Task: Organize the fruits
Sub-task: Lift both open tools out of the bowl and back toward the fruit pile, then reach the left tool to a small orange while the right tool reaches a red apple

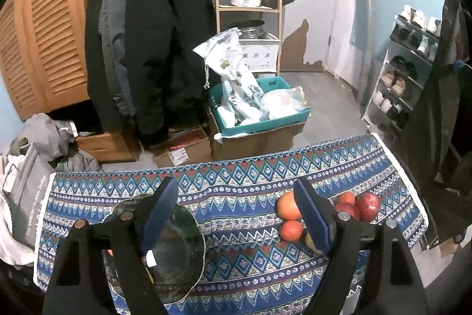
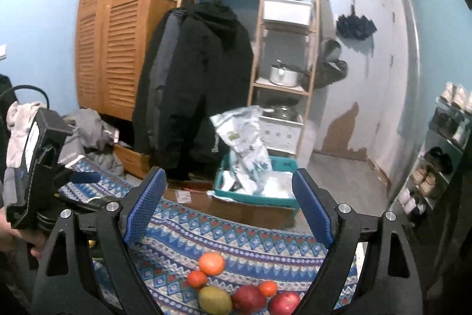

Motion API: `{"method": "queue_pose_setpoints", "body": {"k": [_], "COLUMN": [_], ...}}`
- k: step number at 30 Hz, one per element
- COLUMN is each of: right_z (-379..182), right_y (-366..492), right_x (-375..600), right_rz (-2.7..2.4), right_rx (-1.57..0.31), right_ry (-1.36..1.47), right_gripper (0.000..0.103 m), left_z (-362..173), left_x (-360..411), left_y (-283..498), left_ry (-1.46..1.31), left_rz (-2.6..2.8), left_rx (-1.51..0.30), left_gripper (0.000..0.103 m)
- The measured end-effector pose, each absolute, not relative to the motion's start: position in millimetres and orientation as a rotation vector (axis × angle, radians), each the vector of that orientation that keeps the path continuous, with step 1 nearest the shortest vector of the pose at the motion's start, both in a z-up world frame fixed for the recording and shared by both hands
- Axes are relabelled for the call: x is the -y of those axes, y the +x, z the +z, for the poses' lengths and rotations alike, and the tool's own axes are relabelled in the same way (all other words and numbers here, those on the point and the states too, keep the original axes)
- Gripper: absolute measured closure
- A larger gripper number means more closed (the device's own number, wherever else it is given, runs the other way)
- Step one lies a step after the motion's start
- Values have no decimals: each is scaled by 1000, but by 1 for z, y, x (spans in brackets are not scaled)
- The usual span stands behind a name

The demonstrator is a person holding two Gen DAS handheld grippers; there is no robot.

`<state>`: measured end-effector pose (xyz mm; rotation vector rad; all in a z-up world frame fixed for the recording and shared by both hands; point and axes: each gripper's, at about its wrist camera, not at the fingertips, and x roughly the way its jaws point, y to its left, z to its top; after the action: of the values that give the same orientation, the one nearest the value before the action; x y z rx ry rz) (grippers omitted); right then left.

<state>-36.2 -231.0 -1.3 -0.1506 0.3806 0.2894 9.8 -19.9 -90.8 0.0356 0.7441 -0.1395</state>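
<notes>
Several fruits lie on a patterned blue tablecloth [image 1: 236,182]. In the left wrist view a large orange [image 1: 287,207], a small orange [image 1: 291,230] and red apples [image 1: 367,205] sit to the right, and a dark glass plate [image 1: 174,250] lies to the left under the left finger. My left gripper [image 1: 236,214] is open and empty above the cloth. In the right wrist view the large orange [image 2: 211,263], a small orange [image 2: 197,278], a yellow-green fruit [image 2: 215,300] and red apples [image 2: 249,298] lie below my right gripper [image 2: 227,202], which is open and empty.
Beyond the table's far edge stand cardboard boxes [image 1: 253,138], a teal bin [image 1: 259,108] with bags, hanging black coats [image 1: 153,49], a wooden shelf [image 1: 247,8] and a shoe rack [image 1: 404,73]. The left gripper's body [image 2: 35,167] shows at the left of the right wrist view.
</notes>
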Motion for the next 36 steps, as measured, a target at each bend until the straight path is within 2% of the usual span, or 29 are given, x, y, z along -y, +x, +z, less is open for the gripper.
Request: {"method": "queue_pose_setpoints", "body": {"k": [11, 20, 24, 36], "right_z": [-17, -62, -83, -125], "right_y": [-27, -4, 3, 18], "right_x": [283, 318, 331, 356], "right_rz": [170, 91, 64, -8], "right_rx": [-443, -584, -645, -782], "right_ry": [-109, -107, -96, -78], "right_gripper": [16, 16, 16, 16], "left_z": [-109, -151, -167, -199], "left_x": [51, 69, 72, 92], "left_y": [28, 54, 62, 76], "left_ry": [55, 36, 31, 81], "left_rz": [-188, -190, -183, -162], "left_rx": [-811, -934, -970, -1047], "left_gripper": [21, 21, 29, 29]}}
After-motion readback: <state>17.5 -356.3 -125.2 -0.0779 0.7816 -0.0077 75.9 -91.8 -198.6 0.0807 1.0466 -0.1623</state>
